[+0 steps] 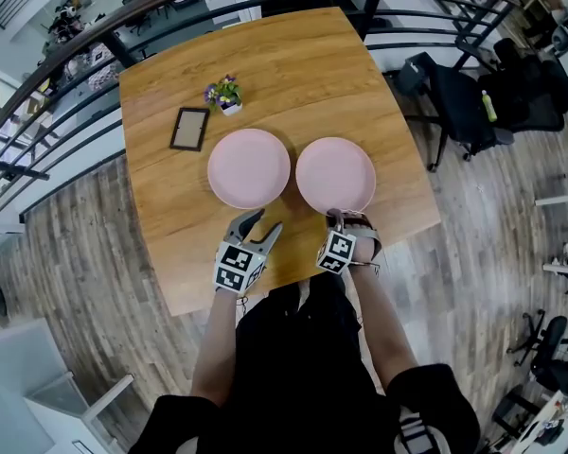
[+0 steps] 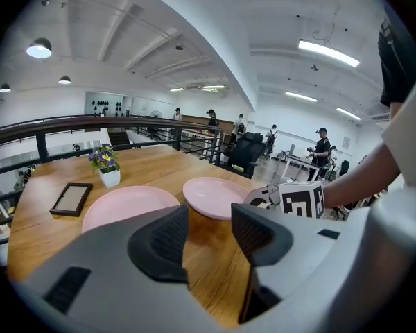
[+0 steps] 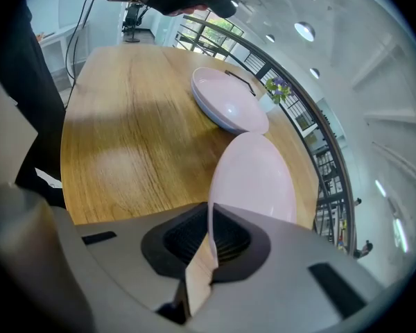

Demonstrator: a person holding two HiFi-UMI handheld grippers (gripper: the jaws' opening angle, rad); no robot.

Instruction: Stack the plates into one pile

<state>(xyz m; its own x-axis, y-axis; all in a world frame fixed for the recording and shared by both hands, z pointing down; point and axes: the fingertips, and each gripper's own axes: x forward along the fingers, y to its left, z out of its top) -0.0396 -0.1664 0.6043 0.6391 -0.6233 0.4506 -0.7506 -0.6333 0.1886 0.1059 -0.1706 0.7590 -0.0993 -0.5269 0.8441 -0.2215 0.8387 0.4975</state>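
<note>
as seen in the head view, the wooden desk (image 1: pixel 265 74) carries two pink plates side by side and apart: the left plate (image 1: pixel 249 167) and the right plate (image 1: pixel 335 174). both lie in the near half of the desk. a small flower pot (image 1: pixel 226 94) and a dark frame (image 1: pixel 189 129) sit behind the left plate. the left gripper (image 1: pixel 267 220) is held over the near edge of the desk, just in front of the left plate and clear of it. the right gripper (image 1: pixel 342 216) is at the near rim of the right plate. a metal railing (image 1: pixel 66 74) runs round the far side of the desk.

in the left gripper view, the left gripper (image 2: pixel 208 227) has its jaws apart, with only bare desk (image 2: pixel 41 234) showing between them. the left plate (image 2: pixel 128 203) lies flat ahead and to the left. the right plate (image 2: pixel 215 196) is ahead, and its underside shows on the near side. the right gripper (image 2: pixel 301 200) is at that plate's right edge. the flower pot (image 2: pixel 109 175) and dark frame (image 2: pixel 72 198) are beyond the left plate.

in the right gripper view, the right gripper (image 3: pixel 209 238) is clamped on the rim of the right plate (image 3: pixel 253 175), the thin edge pinched between its pads. the left plate (image 3: pixel 225 106) lies further along the desk (image 3: pixel 125 144), apart from the held one. the flower pot (image 3: pixel 274 92) stands just past it.
</note>
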